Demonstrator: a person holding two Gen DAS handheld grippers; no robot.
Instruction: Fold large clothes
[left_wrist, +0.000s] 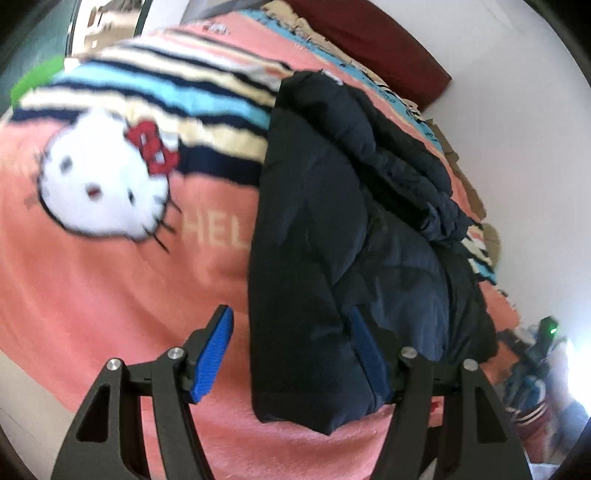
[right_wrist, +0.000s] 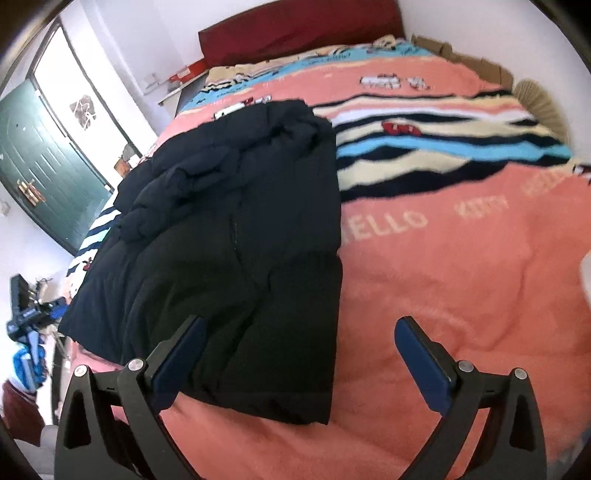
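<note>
White walls and a dark red headboard (right_wrist: 295, 29) frame the bed, which is covered by a pink cartoon-cat blanket (right_wrist: 461, 295). On it lies the dark padded jacket (right_wrist: 236, 221), folded into a long block and reaching toward the bed's near edge. I hold both tools tilted downward at it. My left gripper (left_wrist: 295, 354) stands partly spread with the jacket's near corner between its blue pads, pressing nothing that I can see. My right gripper (right_wrist: 299, 354) gapes wide above the jacket's near hem, empty.
</note>
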